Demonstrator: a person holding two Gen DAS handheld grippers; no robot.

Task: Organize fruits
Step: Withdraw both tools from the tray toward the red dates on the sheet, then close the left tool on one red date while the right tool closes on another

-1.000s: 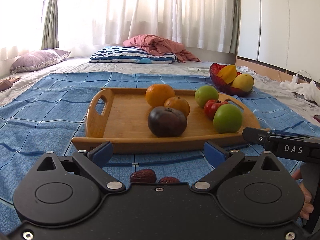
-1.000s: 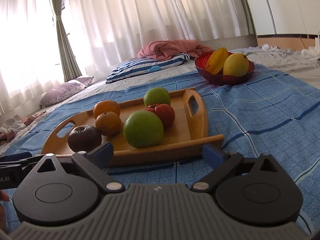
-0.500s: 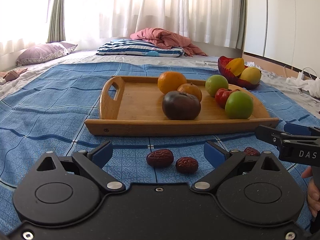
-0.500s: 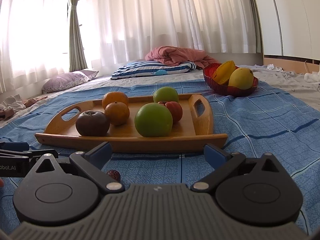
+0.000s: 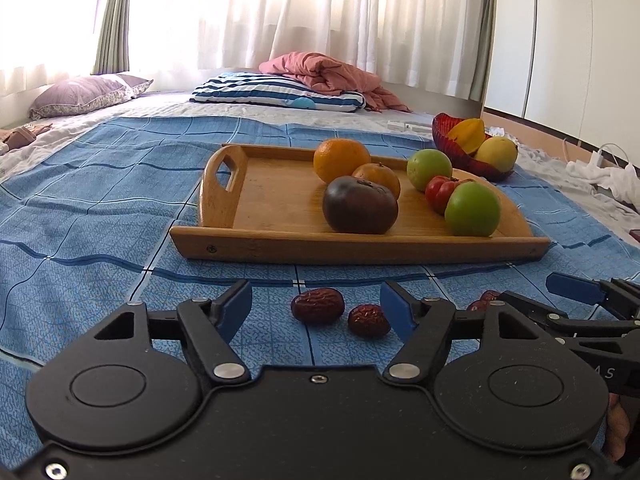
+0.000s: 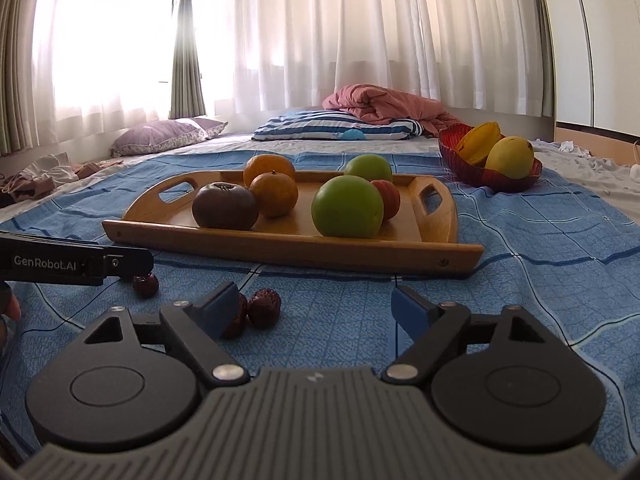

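Left wrist view, both tongs (image 5: 316,312) (image 6: 314,310) wide, dates (image 5: 318,306) before tray edge (image 5: 360,246).

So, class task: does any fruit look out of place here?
Yes. Four small red dates lie loose on the blue blanket, in front of the wooden tray holding the other fruit.

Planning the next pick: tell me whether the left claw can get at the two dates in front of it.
Probably yes. The left claw is open, and both dates lie on the blue cloth between its fingers, nothing covering them.
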